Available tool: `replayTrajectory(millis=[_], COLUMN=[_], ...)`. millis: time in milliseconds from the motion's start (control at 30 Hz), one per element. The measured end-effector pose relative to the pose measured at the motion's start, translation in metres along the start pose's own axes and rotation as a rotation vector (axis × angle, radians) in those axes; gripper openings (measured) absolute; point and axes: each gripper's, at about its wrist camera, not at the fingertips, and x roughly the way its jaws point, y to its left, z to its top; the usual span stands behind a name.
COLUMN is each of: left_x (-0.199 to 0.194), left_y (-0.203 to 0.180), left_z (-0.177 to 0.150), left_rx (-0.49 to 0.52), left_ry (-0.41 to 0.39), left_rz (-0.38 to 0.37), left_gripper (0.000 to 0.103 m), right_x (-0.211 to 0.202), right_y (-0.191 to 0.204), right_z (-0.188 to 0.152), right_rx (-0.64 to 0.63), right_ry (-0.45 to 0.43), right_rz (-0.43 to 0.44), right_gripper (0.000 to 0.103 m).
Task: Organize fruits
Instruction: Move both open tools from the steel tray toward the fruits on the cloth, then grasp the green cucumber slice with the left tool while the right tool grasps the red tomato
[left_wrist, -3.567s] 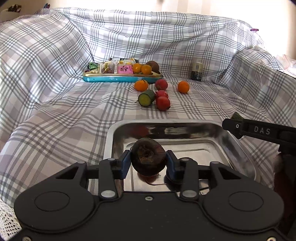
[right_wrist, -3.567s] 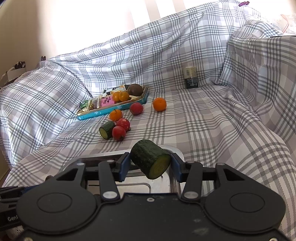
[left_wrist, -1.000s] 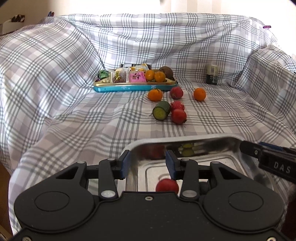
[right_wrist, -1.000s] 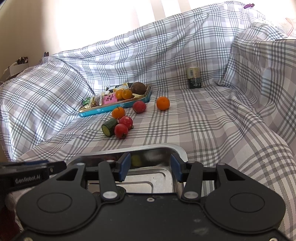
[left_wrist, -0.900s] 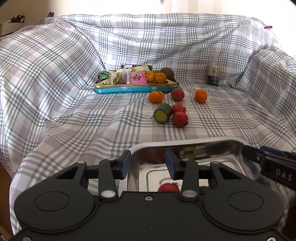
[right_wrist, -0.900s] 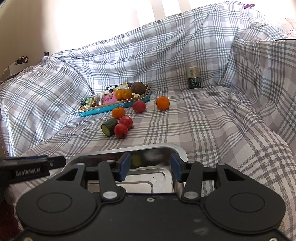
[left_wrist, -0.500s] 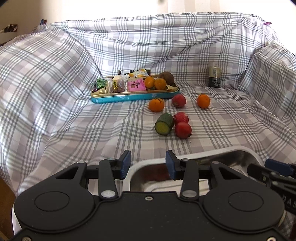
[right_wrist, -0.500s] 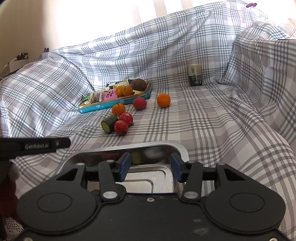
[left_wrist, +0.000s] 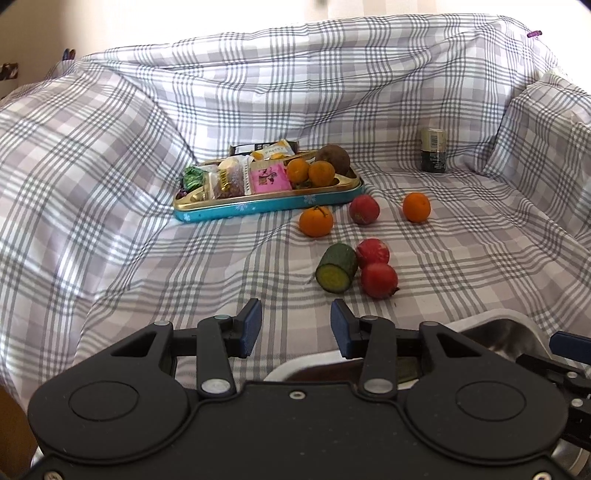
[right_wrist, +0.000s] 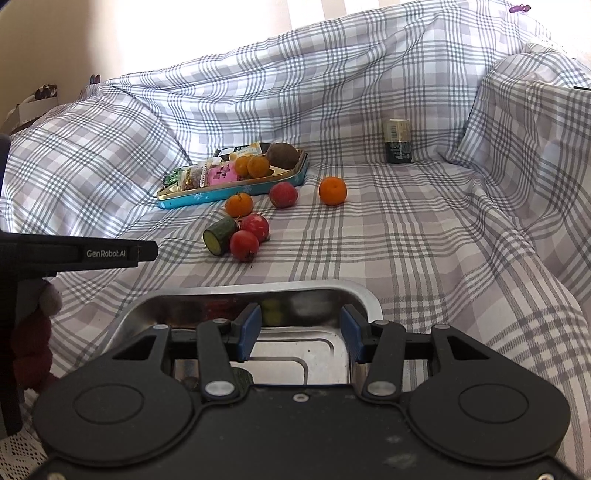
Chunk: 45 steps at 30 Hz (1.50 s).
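Left wrist view: your left gripper (left_wrist: 295, 325) hangs over plaid cloth (left_wrist: 184, 266), blue pads apart, nothing between them. Ahead on the soft, wrinkled fabric lie a cut cucumber stub (left_wrist: 336, 267), two glossy red round fruits (left_wrist: 378, 280) touching it, a third red one, and two dimpled oranges (left_wrist: 316, 220). The teal tin tray (left_wrist: 266, 205) holds wrapped snacks, two oranges and a brown round fruit. Right wrist view: your right gripper (right_wrist: 301, 334) sits above the shiny steel pan (right_wrist: 362, 295), jaws apart and empty. A small can (right_wrist: 397, 146) stands upright, well apart.
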Motion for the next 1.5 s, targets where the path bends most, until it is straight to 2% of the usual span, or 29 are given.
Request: replayTrajectory(millis=[333, 767, 900, 1067, 1233, 1500], left_x=[0.018, 0.055, 0.065, 0.075, 0.082, 0.092], left_y=[-0.010, -0.003, -0.006, -0.013, -0.009, -0.009], left_z=[0.012, 0.032, 0.034, 0.031, 0.023, 0.022], left_rx=[0.048, -0.019, -0.013, 0.038, 0.012, 0.003], left_ry=[-0.013, 0.020, 0.029, 0.009, 0.001, 0.013], left_rz=[-0.028, -0.084, -0.113, -0.113, -0.139, -0.145], left_gripper=[0.049, 0.049, 0.049, 0.049, 0.049, 0.050], right_x=[0.020, 0.071, 0.088, 0.100, 0.100, 0.107], right_y=[-0.007, -0.013, -0.009, -0.007, -0.009, -0.008], right_z=[0.023, 0.062, 0.067, 0.066, 0.062, 0.060], right_rx=[-0.043, -0.047, -0.046, -0.028, -0.026, -0.026], right_ry=[-0.019, -0.001, 0.009, -0.011, -0.046, -0.040], right_rz=[-0.045, -0.049, -0.040, -0.018, 0.007, 0.018], right_gripper=[0.050, 0.050, 0.050, 0.050, 0.050, 0.050])
